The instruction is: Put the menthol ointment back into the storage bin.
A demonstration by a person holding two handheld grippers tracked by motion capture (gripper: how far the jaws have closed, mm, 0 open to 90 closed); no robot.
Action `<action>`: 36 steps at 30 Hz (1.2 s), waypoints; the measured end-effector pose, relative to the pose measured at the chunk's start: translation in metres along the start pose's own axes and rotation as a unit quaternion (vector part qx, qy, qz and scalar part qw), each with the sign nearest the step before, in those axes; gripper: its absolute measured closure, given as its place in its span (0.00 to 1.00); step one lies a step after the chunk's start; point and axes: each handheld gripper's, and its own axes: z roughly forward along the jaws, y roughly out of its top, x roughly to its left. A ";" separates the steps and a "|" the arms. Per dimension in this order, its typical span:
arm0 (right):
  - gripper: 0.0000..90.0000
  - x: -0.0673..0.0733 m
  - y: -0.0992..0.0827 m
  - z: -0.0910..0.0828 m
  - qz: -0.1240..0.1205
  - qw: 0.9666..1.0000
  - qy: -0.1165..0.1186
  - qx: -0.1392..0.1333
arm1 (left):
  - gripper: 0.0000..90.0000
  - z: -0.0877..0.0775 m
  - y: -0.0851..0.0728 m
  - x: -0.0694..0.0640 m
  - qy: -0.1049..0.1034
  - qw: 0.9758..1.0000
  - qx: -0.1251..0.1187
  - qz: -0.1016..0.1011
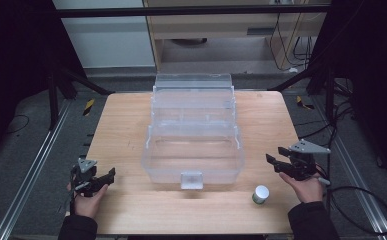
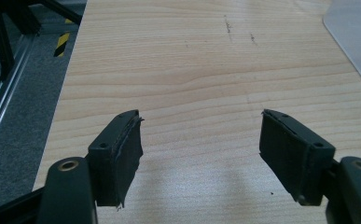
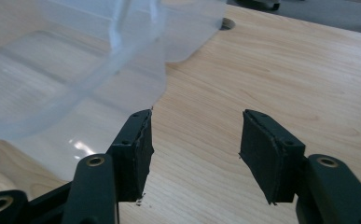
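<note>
You're holding both grippers wide apart w/ nothing btwn the jaws, prob. staging either side of the clear box [image 1: 193,150]: left gripper [image 1: 102,178] is hovering left of the box, right gripper [image 1: 277,160] just right of it. The box is sitting mid-table [image 1: 126,125], see-through plastic, stepped tiers. A small white-capped jar [image 1: 260,194] is standing near the box's front right corner

The left hand [image 1: 85,200] is holding the left gripper [image 1: 112,173] low at the near left, its jaws standing wide apart and holding nothing. The right hand [image 1: 308,187] is holding the right gripper [image 1: 275,154] at the near right, jaws likewise parted and holding nothing.
</note>
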 end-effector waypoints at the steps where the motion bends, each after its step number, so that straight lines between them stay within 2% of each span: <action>1: 0.48 0.001 0.004 -0.001 -0.005 1.000 0.005 0.000 | 0.32 0.000 0.000 0.000 0.000 1.000 0.000 0.000; 5: 0.47 0.004 0.016 -0.005 -0.023 1.000 0.012 0.005 | 0.33 0.000 0.000 0.000 0.000 1.000 0.001 0.001; 6: 0.47 0.006 0.023 -0.007 -0.039 0.999 0.014 0.007 | 0.33 0.001 0.000 0.000 -0.001 1.000 0.001 0.001; 13: 0.45 0.008 0.036 -0.012 -0.052 0.998 0.022 0.008 | 0.33 0.000 0.000 -0.001 -0.003 1.000 0.002 0.003; 18: 0.45 0.013 0.043 -0.012 -0.079 0.995 0.043 0.036 | 0.33 0.000 0.000 -0.001 -0.006 1.000 0.002 0.006; 20: 0.45 0.014 0.044 -0.012 -0.080 0.995 0.050 0.041 | 0.33 0.000 0.000 -0.001 -0.006 1.000 0.002 0.005; 22: 0.45 0.017 0.046 -0.011 -0.094 0.992 0.064 0.064 | 0.33 0.001 0.000 -0.002 -0.006 1.000 0.002 0.006; 23: 0.45 0.017 0.046 -0.011 -0.094 0.992 0.064 0.064 | 0.33 0.001 0.000 -0.002 -0.006 1.000 0.002 0.006; 24: 0.44 0.020 0.048 -0.010 -0.110 0.988 0.071 0.081 | 0.33 0.001 0.000 -0.002 -0.007 1.000 0.003 0.007; 26: 0.43 0.023 0.049 -0.009 -0.119 0.985 0.081 0.091 | 0.33 0.001 -0.001 -0.002 -0.008 1.000 0.004 0.007; 27: 0.43 0.023 0.049 -0.009 -0.119 0.985 0.081 0.091 | 0.33 0.001 -0.001 -0.002 -0.008 1.000 0.004 0.007; 28: 0.42 0.025 0.050 -0.009 -0.121 0.983 0.092 0.105 | 0.33 0.002 -0.001 -0.003 -0.008 1.000 0.005 0.009; 30: 0.42 0.026 0.052 -0.009 -0.129 0.979 0.102 0.117 | 0.33 0.002 -0.001 -0.003 -0.009 1.000 0.006 0.012; 31: 0.42 0.026 0.052 -0.009 -0.129 0.979 0.102 0.117 | 0.33 0.002 -0.001 -0.003 -0.009 1.000 0.006 0.012; 32: 0.42 0.028 0.052 -0.009 -0.137 0.976 0.109 0.131 | 0.33 0.001 -0.001 -0.003 -0.009 1.000 0.006 0.013; 33: 0.42 0.028 0.052 -0.009 -0.137 0.976 0.109 0.131 | 0.33 0.001 -0.001 -0.003 -0.009 1.000 0.006 0.013; 34: 0.41 0.029 0.053 -0.009 -0.149 0.972 0.115 0.143 | 0.33 0.001 -0.001 -0.003 -0.009 1.000 0.006 0.014; 35: 0.41 0.029 0.053 -0.009 -0.149 0.972 0.115 0.143 | 0.33 0.001 -0.001 -0.003 -0.009 1.000 0.006 0.014; 36: 0.41 0.031 0.053 -0.008 -0.158 0.967 0.128 0.156 | 0.33 0.001 -0.001 -0.003 -0.009 1.000 0.006 0.014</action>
